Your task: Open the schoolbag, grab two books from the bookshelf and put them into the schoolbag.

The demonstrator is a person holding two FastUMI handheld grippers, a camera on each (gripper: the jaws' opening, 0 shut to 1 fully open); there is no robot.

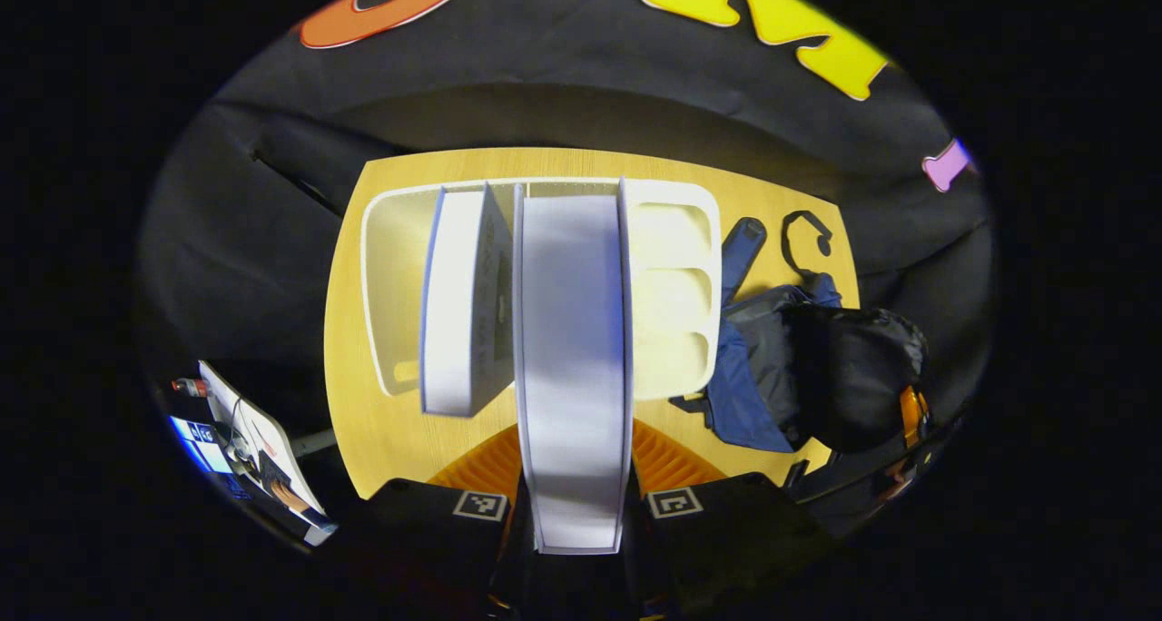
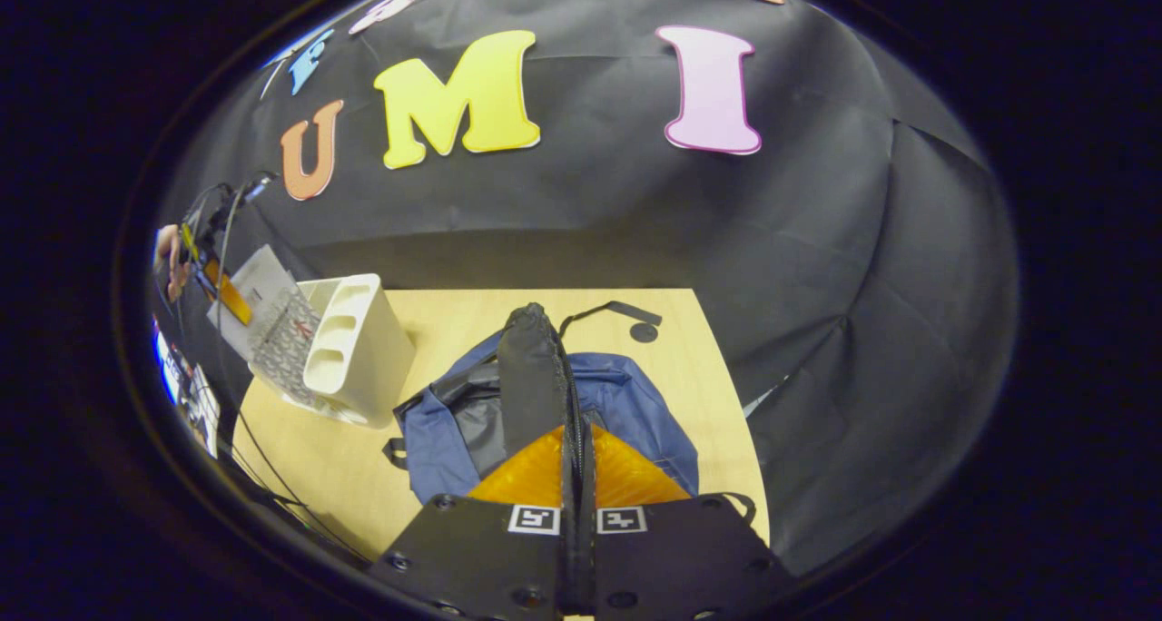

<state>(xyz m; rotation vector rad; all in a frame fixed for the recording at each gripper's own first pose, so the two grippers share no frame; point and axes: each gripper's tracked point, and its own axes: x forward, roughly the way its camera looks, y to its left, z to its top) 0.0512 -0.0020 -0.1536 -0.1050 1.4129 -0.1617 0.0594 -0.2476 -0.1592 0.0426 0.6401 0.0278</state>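
My left gripper is shut on a book with white page edges and a blue cover, held upright over the white bookshelf. A second book stands in the shelf just to its left. The blue and black schoolbag lies right of the shelf. In the right gripper view, my right gripper is shut on the bag's black flap, holding it up above the schoolbag. Farther left in that view stands the bookshelf, with the lifted book above it.
Everything stands on a wooden table whose edges drop off to black cloth. The bag's black strap trails toward the back edge. A small dark disc lies behind the bag. A white stand with cables sits off the table's left side.
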